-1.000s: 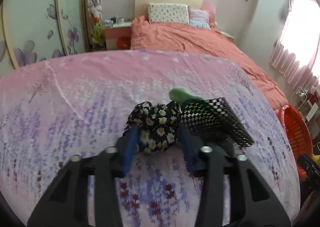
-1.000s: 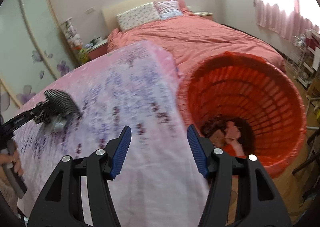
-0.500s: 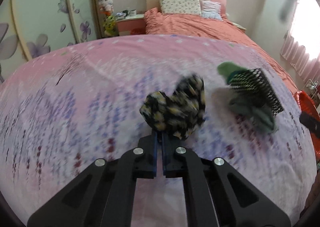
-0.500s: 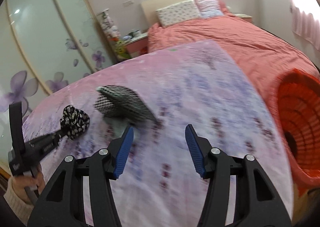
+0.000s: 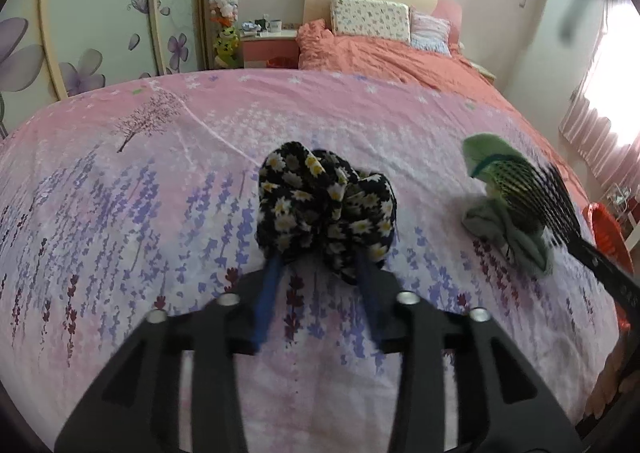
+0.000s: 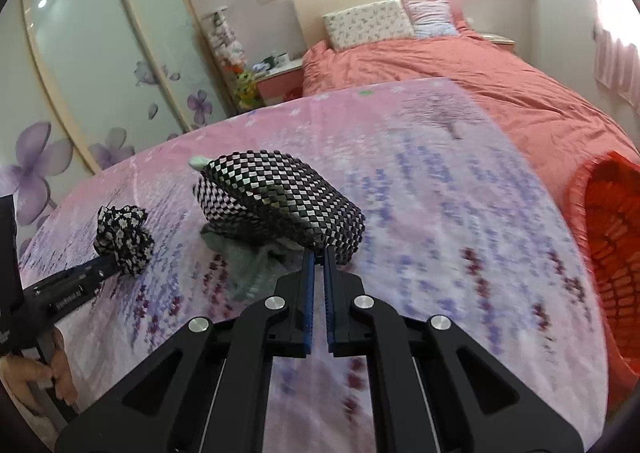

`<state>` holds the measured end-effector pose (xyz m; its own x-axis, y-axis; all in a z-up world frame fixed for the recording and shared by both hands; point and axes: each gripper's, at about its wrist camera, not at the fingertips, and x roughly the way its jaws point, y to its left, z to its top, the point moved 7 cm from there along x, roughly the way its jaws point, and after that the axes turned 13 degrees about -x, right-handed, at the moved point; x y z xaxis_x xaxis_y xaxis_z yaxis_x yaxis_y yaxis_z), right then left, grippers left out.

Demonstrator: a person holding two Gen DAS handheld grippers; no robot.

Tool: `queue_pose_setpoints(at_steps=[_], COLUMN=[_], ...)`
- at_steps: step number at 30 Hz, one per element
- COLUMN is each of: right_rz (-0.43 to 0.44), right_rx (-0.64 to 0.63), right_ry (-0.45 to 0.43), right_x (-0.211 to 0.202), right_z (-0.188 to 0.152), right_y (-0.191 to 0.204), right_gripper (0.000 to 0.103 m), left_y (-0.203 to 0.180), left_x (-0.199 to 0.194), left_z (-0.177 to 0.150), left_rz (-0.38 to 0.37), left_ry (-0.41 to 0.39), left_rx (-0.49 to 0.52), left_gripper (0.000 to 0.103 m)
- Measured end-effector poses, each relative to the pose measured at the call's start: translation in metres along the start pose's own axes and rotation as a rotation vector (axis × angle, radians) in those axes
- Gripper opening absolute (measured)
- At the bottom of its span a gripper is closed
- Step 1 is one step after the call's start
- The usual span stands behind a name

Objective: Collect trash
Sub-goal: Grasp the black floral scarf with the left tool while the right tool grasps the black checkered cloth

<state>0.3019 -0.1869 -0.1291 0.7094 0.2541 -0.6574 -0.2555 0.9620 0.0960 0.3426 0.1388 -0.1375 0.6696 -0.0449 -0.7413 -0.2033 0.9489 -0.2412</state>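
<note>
A black daisy-print cloth lies on the pink floral bedspread. My left gripper is open, its blue fingers on either side of the cloth's near end; the cloth also shows in the right wrist view. My right gripper is shut on a black-and-white checkered cloth, held just above a grey-green cloth. In the left wrist view the checkered cloth covers part of the grey-green cloth.
An orange-red laundry basket stands off the bedspread's right edge, also glimpsed in the left wrist view. A salmon bed with pillows lies behind. A nightstand and flower-decorated wardrobe doors stand at back left.
My left gripper was shut on the daisy cloth and has opened around it. My right gripper swung left from the basket and closed on the checkered cloth.
</note>
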Motion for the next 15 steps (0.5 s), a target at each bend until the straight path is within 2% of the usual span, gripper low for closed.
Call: queue_pose_setpoints(at_steps=[3,6,10,11,12,13,14,15], right_rz=[-0.076,-0.120,-0.067,-0.061,-0.058,-0.061,-0.067,-0.070], right_rx=[0.040,0.060,0.100,0.108,0.111,0.113,0.115,0.116], right_ry=[0.009,0.030,0.055,0.054,0.048,0.042,0.030,0.025], right_x=[-0.013,-0.020,-0.023,-0.023,-0.023,-0.023,-0.023,-0.023], right_z=[-0.009,-0.016,-0.025,-0.025,-0.023,-0.022,-0.022,-0.021], right_y=[-0.025,-0.042,-0.051,-0.051,-0.051,-0.050,-0.051,-0.053], right_gripper=[0.005,0.005,0.006,0.011,0.028,0.040,0.058,0.060], left_y=[-0.002,-0.005,-0.013,-0.014,-0.016,-0.016,-0.016,-0.017], left_x=[-0.005,-0.004,0.002,0.004,0.006,0.008,0.010,0.012], left_z=[0.008,0.013,0.020,0.022,0.024,0.027,0.029,0.031], left_rz=[0.005,0.005,0.009,0.011,0.013,0.015,0.017,0.021], left_ry=[-0.034,-0.040,-0.041,-0.042,-0.042,-0.042,-0.043,-0.042], left_rx=[-0.011,-0.020,-0.018,-0.014,-0.011,-0.011,-0.011,-0.012], left_gripper=[0.061,0.062,0.065,0.067,0.069,0.069,0.070,0.071])
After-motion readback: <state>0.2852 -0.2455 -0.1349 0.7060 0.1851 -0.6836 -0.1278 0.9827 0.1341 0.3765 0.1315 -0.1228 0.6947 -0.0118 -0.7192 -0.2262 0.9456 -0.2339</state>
